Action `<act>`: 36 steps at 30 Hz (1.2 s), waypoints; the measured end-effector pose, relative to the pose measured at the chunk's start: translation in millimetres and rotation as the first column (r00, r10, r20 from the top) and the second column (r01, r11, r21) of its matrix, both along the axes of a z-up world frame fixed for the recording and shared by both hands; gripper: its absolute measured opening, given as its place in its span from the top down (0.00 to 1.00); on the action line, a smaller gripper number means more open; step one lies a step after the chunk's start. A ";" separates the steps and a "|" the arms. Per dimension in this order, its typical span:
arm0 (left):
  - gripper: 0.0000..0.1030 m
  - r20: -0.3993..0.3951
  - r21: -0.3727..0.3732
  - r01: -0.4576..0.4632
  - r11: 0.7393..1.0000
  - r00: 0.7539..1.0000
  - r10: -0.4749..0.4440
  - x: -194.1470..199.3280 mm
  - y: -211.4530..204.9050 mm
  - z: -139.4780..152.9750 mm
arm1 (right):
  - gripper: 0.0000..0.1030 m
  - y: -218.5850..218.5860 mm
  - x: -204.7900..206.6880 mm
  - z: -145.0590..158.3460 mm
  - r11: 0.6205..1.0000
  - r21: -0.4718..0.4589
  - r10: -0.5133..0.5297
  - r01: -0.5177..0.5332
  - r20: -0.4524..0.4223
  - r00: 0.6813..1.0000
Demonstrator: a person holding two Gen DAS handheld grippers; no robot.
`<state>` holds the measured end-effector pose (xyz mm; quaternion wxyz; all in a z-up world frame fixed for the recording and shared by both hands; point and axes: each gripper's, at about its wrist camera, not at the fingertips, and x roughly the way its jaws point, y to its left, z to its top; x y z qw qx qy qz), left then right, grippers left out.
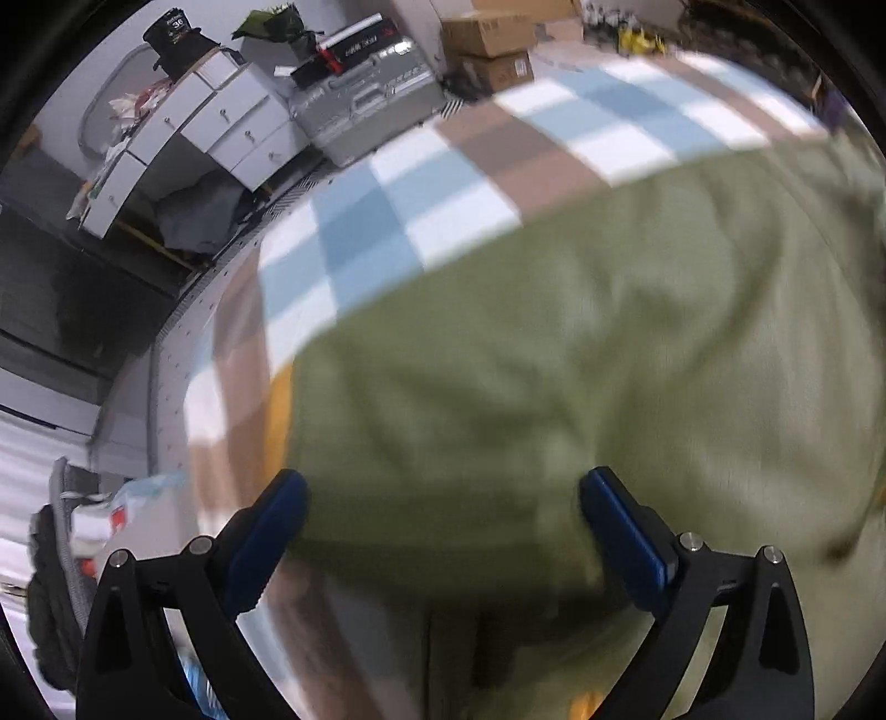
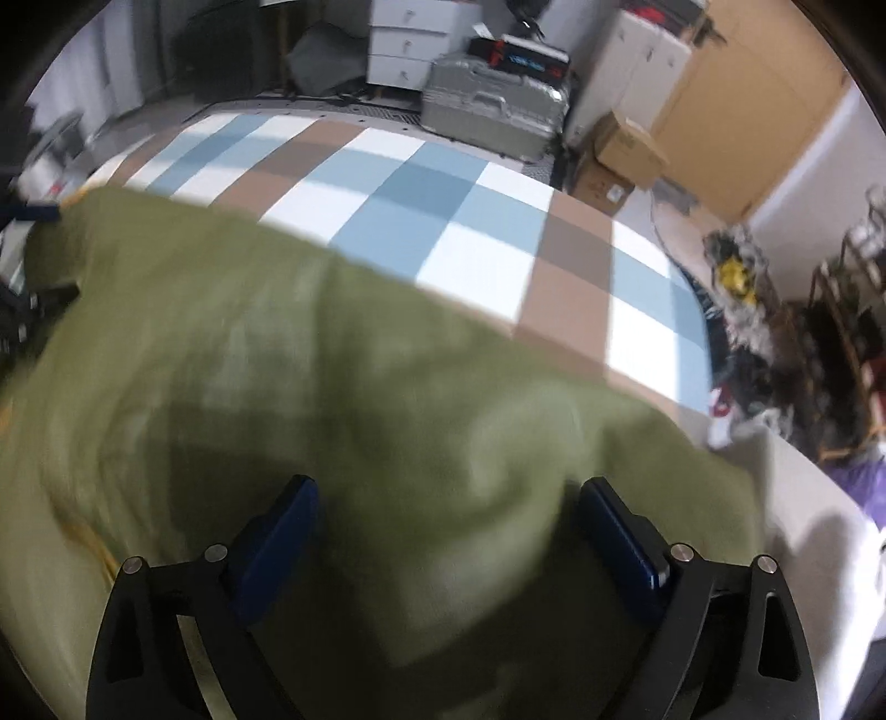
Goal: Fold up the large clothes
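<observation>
An olive-green garment (image 1: 581, 354) is lying spread over a checked cloth (image 1: 354, 221) of blue, white and brown squares, and it is filling the lower part of both wrist views. The pictures are blurred, so its seams and shape cannot be made out; an orange-yellow strip (image 1: 277, 410) is showing at its left border.

The left gripper (image 1: 443, 498) is hovering with its blue-padded fingers (image 1: 626, 531) spread wide, the green fabric lying between and beneath them; whether the pads are touching it cannot be told. The right gripper (image 2: 446, 507) is standing released in the same way, fingers (image 2: 620, 534) wide apart over a rumpled part of the garment (image 2: 332, 387), nothing pinched.

Beyond the checked cloth (image 2: 443, 205), a silver hard-shell case (image 1: 371, 105) is sitting with dark boxes (image 1: 360, 44) stacked on it; their lettering is too blurred to read. Beside it a white drawer unit (image 1: 210, 122) is carrying a black container (image 1: 177, 39) marked "30". Cardboard boxes (image 2: 626, 144) are standing to the right of the case (image 2: 493, 111).
</observation>
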<state>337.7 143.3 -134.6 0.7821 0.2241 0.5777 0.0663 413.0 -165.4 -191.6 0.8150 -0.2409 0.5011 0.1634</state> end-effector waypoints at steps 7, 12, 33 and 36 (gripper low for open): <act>0.05 0.107 -0.095 0.047 0.994 0.994 -0.037 -37.4 -21.5 66.4 | 0.24 -25.8 -51.1 24.2 1.000 0.012 0.024 -0.024 0.008 1.000; 0.05 0.198 -0.170 0.133 0.976 0.975 -0.099 -8.1 -75.7 74.7 | 0.23 -30.9 -27.9 85.8 0.981 0.184 -0.092 0.065 0.139 0.986; 0.04 0.248 -0.276 0.040 0.960 0.968 0.031 -108.1 -58.2 63.1 | 0.18 -61.4 -143.6 90.3 0.905 0.423 -0.112 0.051 0.121 0.986; 0.04 0.344 -0.332 0.028 0.943 0.934 0.094 -156.9 -44.3 84.8 | 0.07 -68.5 -220.4 125.1 0.810 0.586 -0.140 -0.026 0.236 0.962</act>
